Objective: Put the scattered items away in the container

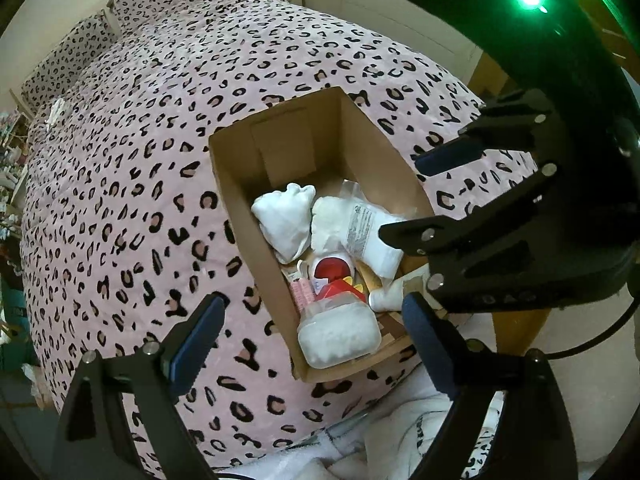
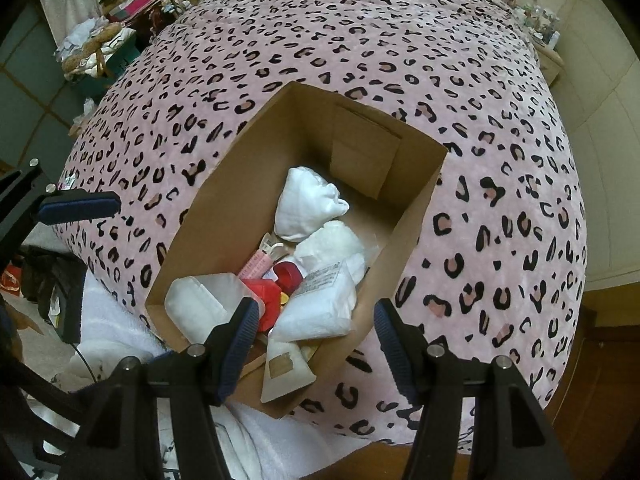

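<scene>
A cardboard box (image 1: 280, 152) stands open on the bed (image 1: 120, 200), on a pink leopard-print blanket; it lies ahead of and below both tools. The left hand-held gripper (image 1: 312, 320) hovers over the near end of the box with its jaws spread wide and nothing between them; a clear bag of white contents (image 1: 340, 332) lies between its fingertips in the left wrist view. The right hand-held gripper (image 2: 316, 320) is likewise spread wide and empty, above the near end of the box (image 2: 224, 216); in the left wrist view it enters from the right, over the box's right wall. Inside the box: a white cloth bundle (image 2: 308, 204) toward the middle; a labelled white packet (image 2: 320, 304) nearer; a red object (image 2: 268, 296) partly covered; a small pale pouch (image 2: 284, 368) at the near wall.
</scene>
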The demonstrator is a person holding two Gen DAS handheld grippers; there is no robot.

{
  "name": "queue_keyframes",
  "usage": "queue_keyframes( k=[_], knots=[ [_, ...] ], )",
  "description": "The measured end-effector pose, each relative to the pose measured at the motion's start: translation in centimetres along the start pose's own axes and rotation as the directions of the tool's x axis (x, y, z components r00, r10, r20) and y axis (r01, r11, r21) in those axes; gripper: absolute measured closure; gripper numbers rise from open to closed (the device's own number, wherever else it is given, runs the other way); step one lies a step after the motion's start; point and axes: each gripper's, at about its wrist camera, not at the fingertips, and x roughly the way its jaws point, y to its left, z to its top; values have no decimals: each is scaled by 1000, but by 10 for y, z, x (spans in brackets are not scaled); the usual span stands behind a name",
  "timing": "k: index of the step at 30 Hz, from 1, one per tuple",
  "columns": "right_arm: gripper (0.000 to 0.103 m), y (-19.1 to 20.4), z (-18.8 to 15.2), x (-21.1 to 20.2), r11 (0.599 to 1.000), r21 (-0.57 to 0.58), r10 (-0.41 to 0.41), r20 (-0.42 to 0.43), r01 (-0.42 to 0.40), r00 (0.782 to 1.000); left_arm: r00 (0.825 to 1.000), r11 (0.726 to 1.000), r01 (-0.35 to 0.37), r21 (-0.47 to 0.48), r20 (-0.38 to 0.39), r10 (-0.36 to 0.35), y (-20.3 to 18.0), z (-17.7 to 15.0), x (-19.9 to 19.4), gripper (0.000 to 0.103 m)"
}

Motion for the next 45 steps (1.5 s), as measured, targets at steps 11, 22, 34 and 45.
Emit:
queue_keyframes(
  k=[11,22,34,45],
  knots=[
    [41,3,-21,-11,997,68,-42,16,41,999,1000,998,-14,-57,-13,13,1,-11,-5,11],
    [41,3,-55,-20,979,169,-120,35,113,992,999,980,-8,-199,-45,-1,-8,-30,-2,11],
    [41,5,-79,-21,969,181,-175,39,165,984,999,970,-19,-244,-44,9,-31,-37,-1,11],
    [41,1,-82,-21,969,181,-180,38,170,983,996,970,-69,-233,-65,55,-35,-32,2,5]
  ],
)
